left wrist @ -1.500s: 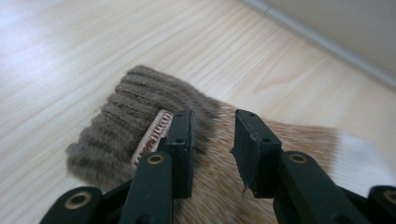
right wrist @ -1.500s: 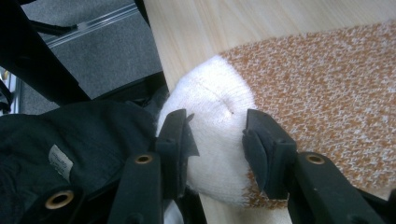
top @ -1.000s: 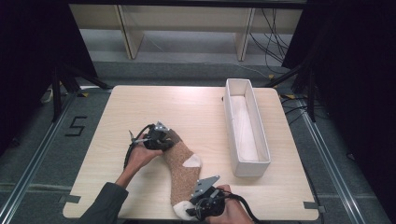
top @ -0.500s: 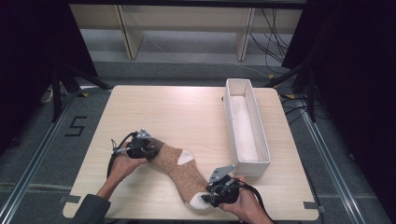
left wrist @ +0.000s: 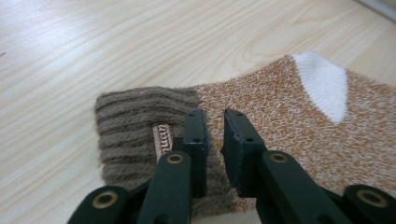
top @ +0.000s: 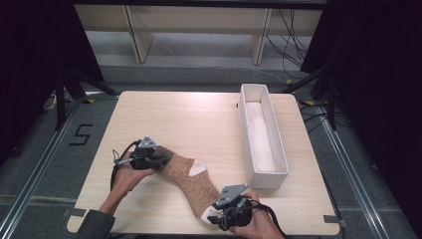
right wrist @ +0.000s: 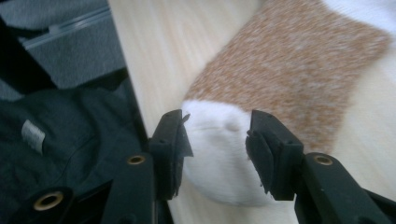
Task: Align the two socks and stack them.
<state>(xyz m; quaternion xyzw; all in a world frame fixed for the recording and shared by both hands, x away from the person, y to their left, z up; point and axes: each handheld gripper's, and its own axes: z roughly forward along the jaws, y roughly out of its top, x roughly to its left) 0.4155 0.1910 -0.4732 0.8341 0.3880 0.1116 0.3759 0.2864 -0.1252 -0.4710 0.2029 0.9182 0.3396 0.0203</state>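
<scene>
An orange-brown sock (top: 191, 179) with a white heel, a white toe and a dark brown cuff lies flat and slantwise on the table. My left gripper (top: 163, 158) hovers at the cuff (left wrist: 135, 126). Its jaws (left wrist: 215, 126) have just been opening and stand a narrow gap apart, pressing on nothing. My right gripper (top: 213, 217) is at the table's front edge. The white toe (right wrist: 215, 154) lies between its jaws (right wrist: 215, 128), which have also just been opening and stand apart from it.
A long white box (top: 261, 134) stands along the right side of the wooden table (top: 189, 119). The front table edge runs right below my right gripper. A dark sleeve and grey floor lie beyond that edge.
The left gripper has drawn the cuff to the left, so the sock now lies stretched out slantwise instead of nearly straight. The right gripper has shifted slightly to the right at the toe.
</scene>
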